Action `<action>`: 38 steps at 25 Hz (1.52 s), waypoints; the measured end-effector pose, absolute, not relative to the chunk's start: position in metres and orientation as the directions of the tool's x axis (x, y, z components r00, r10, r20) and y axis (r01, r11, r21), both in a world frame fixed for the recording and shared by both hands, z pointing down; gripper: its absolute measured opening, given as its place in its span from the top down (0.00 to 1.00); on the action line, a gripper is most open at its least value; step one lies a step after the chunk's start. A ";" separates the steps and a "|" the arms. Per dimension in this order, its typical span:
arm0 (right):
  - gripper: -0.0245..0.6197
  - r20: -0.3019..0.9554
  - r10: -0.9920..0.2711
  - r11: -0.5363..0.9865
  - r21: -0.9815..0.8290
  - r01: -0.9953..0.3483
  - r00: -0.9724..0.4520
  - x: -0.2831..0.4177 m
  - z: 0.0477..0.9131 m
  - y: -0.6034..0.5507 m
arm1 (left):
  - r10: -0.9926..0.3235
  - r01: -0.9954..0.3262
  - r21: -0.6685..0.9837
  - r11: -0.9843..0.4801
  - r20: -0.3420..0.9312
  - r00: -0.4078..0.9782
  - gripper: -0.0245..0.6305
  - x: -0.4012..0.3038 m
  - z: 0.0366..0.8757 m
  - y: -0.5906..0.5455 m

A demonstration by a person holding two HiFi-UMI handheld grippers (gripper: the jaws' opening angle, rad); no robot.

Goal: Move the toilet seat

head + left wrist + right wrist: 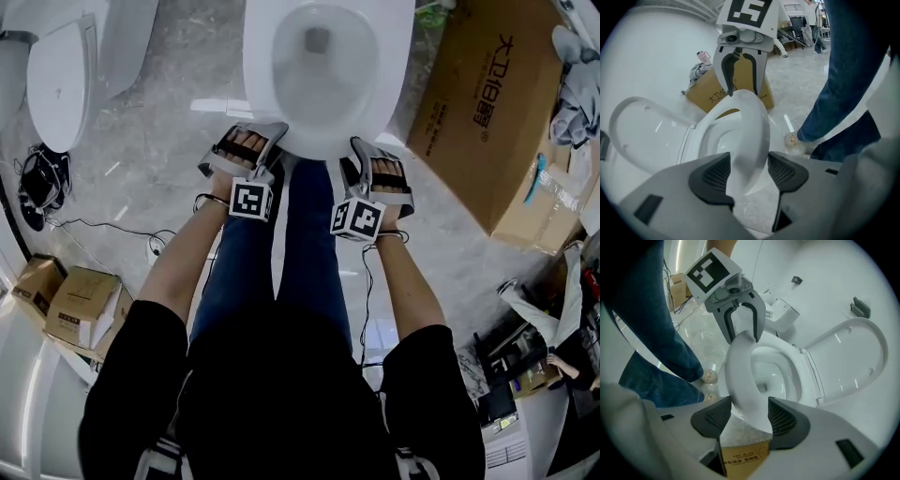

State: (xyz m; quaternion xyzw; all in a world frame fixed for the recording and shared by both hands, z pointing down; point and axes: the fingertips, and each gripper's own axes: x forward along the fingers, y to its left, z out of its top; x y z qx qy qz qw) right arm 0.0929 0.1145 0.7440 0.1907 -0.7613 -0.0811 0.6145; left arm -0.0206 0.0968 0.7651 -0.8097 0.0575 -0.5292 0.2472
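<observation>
At the toilet bowl's (776, 369) front edge, both forearms (187, 258) stretch down, left gripper (246, 141) and right gripper (380, 161) each clamped on the one toilet seat (750, 122).

Sanitary-ware showroom or stockroom: toilet (328, 66), second toilet (61, 80), marble floor (150, 141), cardboard boxes (478, 112), loose cables (37, 183).

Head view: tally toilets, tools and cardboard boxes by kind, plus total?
White ceramic toilets: 2 (centre toilet, lidded toilet top left)
Grey handheld tools: 2 (left tool, right tool), both clamped on the white plastic toilet seat
Brown cardboard boxes clearly seen: 3 (large printed box, two small boxes)
Total: 7
</observation>
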 end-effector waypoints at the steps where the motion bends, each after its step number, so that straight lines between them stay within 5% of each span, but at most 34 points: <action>1: 0.55 0.903 -0.393 0.913 0.360 -0.193 -0.173 0.094 0.741 0.114 | -0.355 0.174 -0.464 -0.869 0.828 0.434 0.58 -0.020 0.763 0.096; 6: 0.55 0.897 -0.408 0.906 0.374 -0.199 -0.172 0.096 0.726 0.111 | -0.374 0.315 -0.512 -0.799 0.834 0.405 0.64 -0.027 0.750 0.092; 15: 0.56 0.891 -0.425 0.892 0.383 -0.238 -0.159 0.098 0.699 0.105 | -0.419 0.350 -0.568 -0.744 0.806 0.417 0.67 -0.025 0.720 0.080; 21: 0.56 0.884 -0.437 0.890 0.400 -0.219 -0.164 0.096 0.681 0.101 | -0.280 0.326 -0.426 -0.844 0.869 0.409 0.68 -0.029 0.715 0.102; 38: 0.65 0.832 -0.540 0.838 0.518 -0.170 -0.126 0.110 0.639 0.076 | -0.428 0.157 -0.553 -0.818 0.768 0.476 0.72 -0.014 0.638 0.059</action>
